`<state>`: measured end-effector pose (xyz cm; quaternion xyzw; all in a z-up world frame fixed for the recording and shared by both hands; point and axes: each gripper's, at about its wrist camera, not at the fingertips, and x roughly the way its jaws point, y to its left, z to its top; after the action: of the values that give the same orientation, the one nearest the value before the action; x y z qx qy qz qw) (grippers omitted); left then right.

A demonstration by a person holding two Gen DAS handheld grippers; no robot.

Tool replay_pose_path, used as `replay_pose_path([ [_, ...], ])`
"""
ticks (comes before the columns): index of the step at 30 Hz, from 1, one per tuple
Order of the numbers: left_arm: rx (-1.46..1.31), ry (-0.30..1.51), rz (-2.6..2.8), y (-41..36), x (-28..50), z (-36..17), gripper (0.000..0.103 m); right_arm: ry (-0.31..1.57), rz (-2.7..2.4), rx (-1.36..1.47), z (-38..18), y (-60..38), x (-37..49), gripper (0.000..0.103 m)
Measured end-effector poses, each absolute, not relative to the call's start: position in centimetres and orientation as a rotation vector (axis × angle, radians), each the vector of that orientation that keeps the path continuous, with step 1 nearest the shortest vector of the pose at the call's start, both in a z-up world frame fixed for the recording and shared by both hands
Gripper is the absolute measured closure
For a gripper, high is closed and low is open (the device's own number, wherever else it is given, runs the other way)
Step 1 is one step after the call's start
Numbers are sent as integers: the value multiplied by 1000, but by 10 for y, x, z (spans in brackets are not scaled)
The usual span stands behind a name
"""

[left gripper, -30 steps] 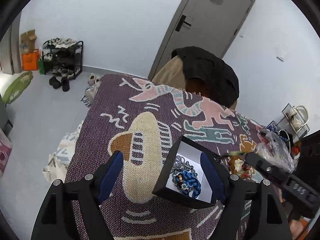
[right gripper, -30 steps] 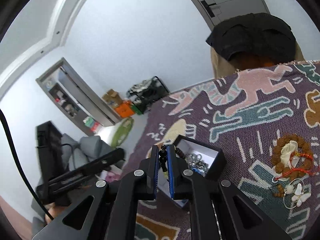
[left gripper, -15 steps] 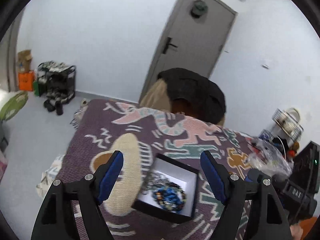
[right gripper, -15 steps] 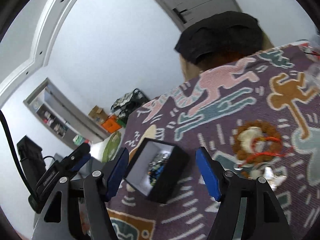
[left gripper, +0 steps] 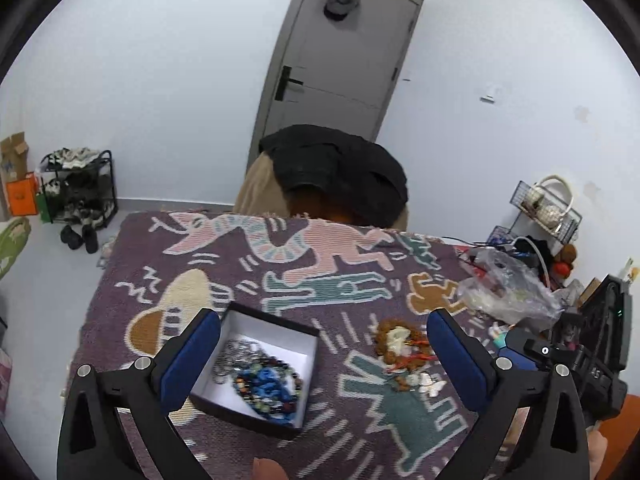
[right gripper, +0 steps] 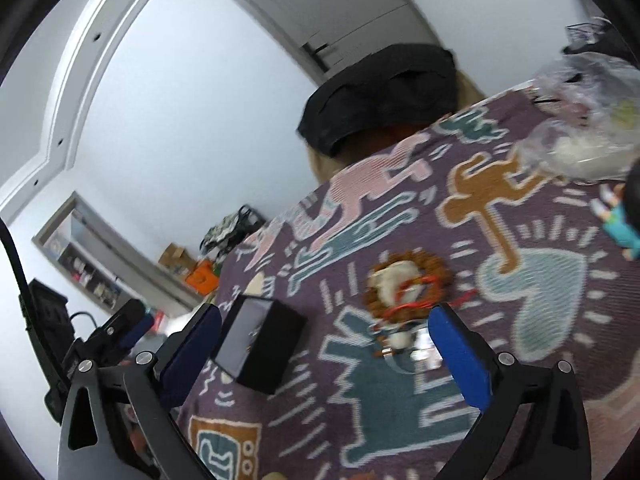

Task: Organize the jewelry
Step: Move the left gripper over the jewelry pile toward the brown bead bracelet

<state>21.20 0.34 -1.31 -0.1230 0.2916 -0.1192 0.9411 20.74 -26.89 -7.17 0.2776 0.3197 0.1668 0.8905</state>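
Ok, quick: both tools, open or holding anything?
Left tool: open, jaws just widened, nothing between them.
Right tool: open, jaws just opened, nothing gripped.

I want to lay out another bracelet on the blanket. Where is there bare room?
Free: the far stretch of blanket beyond the black box, and the strip between the box and the brown bead pile. Crowded: the right edge around the plastic bag. Both grippers have just been opening, nothing between them.
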Motion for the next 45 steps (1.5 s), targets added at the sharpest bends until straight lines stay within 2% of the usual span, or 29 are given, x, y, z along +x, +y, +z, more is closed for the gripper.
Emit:
replay_pose_path([
  [10, -269, 555, -271, -22, 213, -3, 0, 651, 270, 641, -85, -321, 197, 0],
  [22, -112, 698, -317, -84, 233, -24, 0, 711, 196, 657, -112, -356, 194, 1],
  [24, -90, 715, -318, -92, 236, -30, 0, 714, 197, 657, -114, -360, 194, 9],
  [25, -73, 717, -317, -97, 238, -34, 0, 722, 202, 660, -117, -362, 194, 17],
  [27, -61, 726, -325, -105, 242, -40, 1, 731, 213, 670, -121, -366, 194, 23],
  [30, -47, 761, -357, -119, 251, -51, 10, 732, 210, 672, -125, -371, 193, 26],
  [32, -19, 783, -377, -131, 256, -58, 15, 738, 213, 682, -128, -375, 193, 35],
  [34, -8, 809, -394, -140, 261, -65, 25, 745, 222, 698, -132, -378, 194, 40],
  [36, -4, 847, -419, -150, 267, -72, 31, 747, 223, 700, -134, -380, 194, 42],
  [45, 42, 945, -483, -194, 291, -101, 42, 760, 226, 738, -143, -391, 198, 47],
])
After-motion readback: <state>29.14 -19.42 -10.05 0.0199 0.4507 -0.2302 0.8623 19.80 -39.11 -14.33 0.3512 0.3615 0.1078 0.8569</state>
